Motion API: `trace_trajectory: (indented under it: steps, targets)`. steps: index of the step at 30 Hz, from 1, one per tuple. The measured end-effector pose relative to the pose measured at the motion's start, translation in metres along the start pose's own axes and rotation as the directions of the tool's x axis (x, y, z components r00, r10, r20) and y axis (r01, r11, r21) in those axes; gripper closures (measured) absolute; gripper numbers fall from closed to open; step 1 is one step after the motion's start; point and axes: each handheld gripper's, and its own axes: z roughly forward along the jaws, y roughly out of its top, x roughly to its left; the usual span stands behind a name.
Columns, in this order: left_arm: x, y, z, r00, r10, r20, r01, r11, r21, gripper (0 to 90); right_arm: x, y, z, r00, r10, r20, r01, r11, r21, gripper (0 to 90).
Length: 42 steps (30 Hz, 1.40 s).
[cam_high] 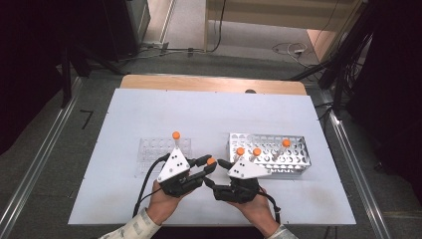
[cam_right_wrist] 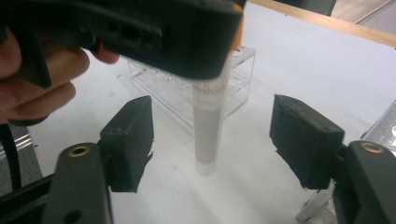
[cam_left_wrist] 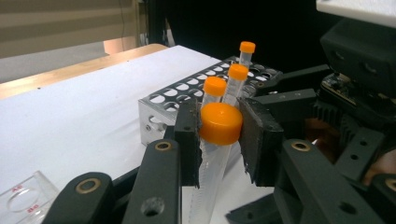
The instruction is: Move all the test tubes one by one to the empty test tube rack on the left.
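Tube [cam_left_wrist: 219, 122]: clamped at orange cap by left hand-held gripper [cam_high: 211, 163].
Right hand-held gripper [cam_right_wrist: 212, 140]: released, jaws wide either side of tube.
Clearance: metal rack [cam_high: 298, 160] just beside; worktop [cam_high: 149, 107] edge well apart.

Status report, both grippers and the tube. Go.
Left gripper shut on tube at its orange cap. Right gripper open, jaws either side of the tube's lower end, not touching. Metal rack close right, clear rack left; nothing blocking.

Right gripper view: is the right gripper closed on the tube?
No: the right gripper stands open, its pads either side of the tube with clear gaps.
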Motion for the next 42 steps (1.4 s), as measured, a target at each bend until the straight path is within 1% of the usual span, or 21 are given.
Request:
trace_trajectory:
  steps: [5,12,14,17,22,25,28,32,33,38,42]
  targets:
    - [0.006,0.003,-0.006,0.9997,-0.024,-0.005,0.024,0.9997,-0.008,69.5,0.000,-0.002,-0.004,0.9999,0.006,0.008,-0.006,1.000,0.004,23.6]
    - [0.016,0.010,-0.017,0.9985,-0.048,-0.028,0.047,0.9985,-0.027,69.5,-0.003,-0.007,-0.018,0.9999,0.013,0.010,-0.013,1.000,-0.008,23.0]
    - [0.019,0.011,-0.020,0.9977,-0.061,-0.032,0.059,0.9976,-0.035,69.5,-0.005,-0.009,-0.023,0.9997,0.018,0.017,-0.018,1.000,-0.008,23.1]
    - [0.024,0.014,-0.024,0.9970,-0.064,-0.043,0.062,0.9971,-0.044,69.6,-0.009,-0.011,-0.031,0.9991,0.030,0.029,-0.030,0.999,-0.020,23.1]
    - [0.033,0.017,-0.033,0.9942,-0.078,-0.074,0.073,0.9954,-0.061,69.6,-0.016,-0.013,-0.042,0.9975,0.044,0.055,-0.042,0.999,-0.032,23.3]
    - [0.039,0.019,-0.038,0.9914,-0.092,-0.093,0.085,0.9936,-0.074,69.5,-0.020,-0.016,-0.047,0.9963,0.051,0.069,-0.049,0.998,-0.035,23.3]
    - [0.044,0.022,-0.043,0.9887,-0.104,-0.108,0.094,0.9914,-0.091,69.5,-0.023,-0.020,-0.052,0.9948,0.056,0.085,-0.054,0.998,-0.026,23.3]
    - [0.050,0.024,-0.050,0.9859,-0.111,-0.125,0.098,0.9894,-0.107,69.5,-0.028,-0.026,-0.059,0.9924,0.066,0.104,-0.064,0.998,-0.024,23.2]
    - [0.051,0.025,-0.051,0.9847,-0.112,-0.134,0.098,0.9894,-0.107,69.5,-0.030,-0.027,-0.062,0.9909,0.076,0.111,-0.074,0.997,-0.022,23.2]
    - [0.060,0.026,-0.057,0.9785,-0.126,-0.163,0.107,0.9871,-0.119,69.5,-0.035,-0.033,-0.071,0.9875,0.086,0.132,-0.083,0.996,-0.026,23.2]
    - [0.066,0.025,-0.059,0.9718,-0.134,-0.194,0.111,0.9859,-0.125,69.5,-0.041,-0.037,-0.079,0.9822,0.105,0.156,-0.101,0.994,-0.033,23.2]
